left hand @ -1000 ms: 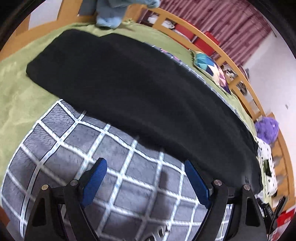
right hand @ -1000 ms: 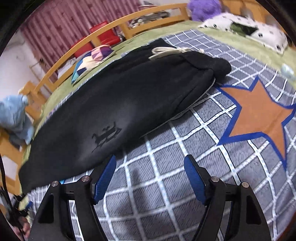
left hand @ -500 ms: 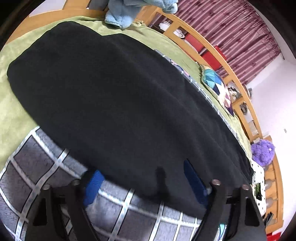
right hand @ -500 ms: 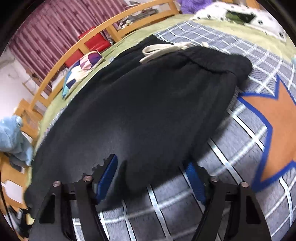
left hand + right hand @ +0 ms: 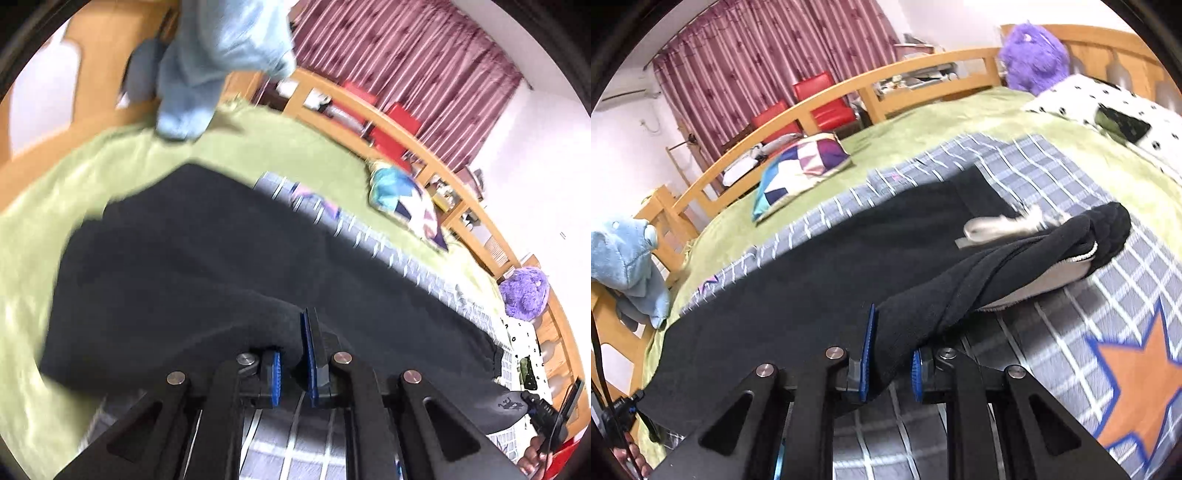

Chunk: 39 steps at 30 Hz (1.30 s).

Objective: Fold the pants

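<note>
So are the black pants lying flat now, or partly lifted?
Partly lifted: the near edge of the black pants is pinched up by the right gripper and left gripper; the rest lies spread.

Each view sits just behind its own claw, angled down, close over the black pants point(image 5: 207, 266) on the bed. Both share the pants, the patchwork cushion point(image 5: 801, 166), purple plush point(image 5: 524, 293) and far railing point(image 5: 923, 66).
</note>
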### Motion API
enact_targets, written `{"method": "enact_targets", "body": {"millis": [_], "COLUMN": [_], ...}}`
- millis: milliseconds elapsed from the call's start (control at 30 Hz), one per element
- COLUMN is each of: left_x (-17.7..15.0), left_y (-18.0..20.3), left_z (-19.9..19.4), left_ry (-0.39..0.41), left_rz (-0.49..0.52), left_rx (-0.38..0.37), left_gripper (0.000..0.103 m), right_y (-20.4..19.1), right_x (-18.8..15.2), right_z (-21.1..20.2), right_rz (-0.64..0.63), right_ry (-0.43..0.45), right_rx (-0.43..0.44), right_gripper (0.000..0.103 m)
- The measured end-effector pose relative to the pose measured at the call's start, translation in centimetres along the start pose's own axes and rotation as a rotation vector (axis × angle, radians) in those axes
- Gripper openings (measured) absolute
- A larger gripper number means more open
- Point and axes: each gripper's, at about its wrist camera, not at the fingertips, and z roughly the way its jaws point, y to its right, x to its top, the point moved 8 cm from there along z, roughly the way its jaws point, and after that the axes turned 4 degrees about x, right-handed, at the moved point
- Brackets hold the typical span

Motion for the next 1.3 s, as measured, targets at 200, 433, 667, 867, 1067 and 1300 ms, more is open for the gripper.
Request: {"method": "enact_targets", "body": {"millis": [200,433,667,867,1067,1300], "left_x": [5.4,9.0,7.3,4.6,-0.2,-2.7], "left_y": [3.1,6.3,6.2,6.8,3.3,-2.1], "left_z": [3.0,11.3,17.7,14.4,8.4,7.1], "left_ry": [0.049,0.043,-0.079,-0.042,-0.051,-0.081], "left_rz": [0.074,0.140,0.162,0.236,0.305,0.277], "left_rx": [0.040,0.112,0.212,0.208,0.328,0.421], "left_gripper": [0.011,0.011,0.027,0.067,0.073,0.073], "right_y": [-1.9,-3.2,-2.8,-3.1,-2.7,1.0], "right_x": [4.6,8.9,8.6,4.7,0.0,-5.8], "right_z": [2.0,9.9,18.0,16.6,10.9,6.9], "right_rz": [-0.006,-0.018,0.015,-0.097,-0.188,-0.143], "right_ry": [0.001,-0.022,-0.097,-0.129,-0.145,-0.189], "right_rx": [0.018,-0.041,-0.052,-0.051,-0.042,-0.088], "right_gripper": [0.017,0.016,0.033,0.050,0.057,0.059]}}
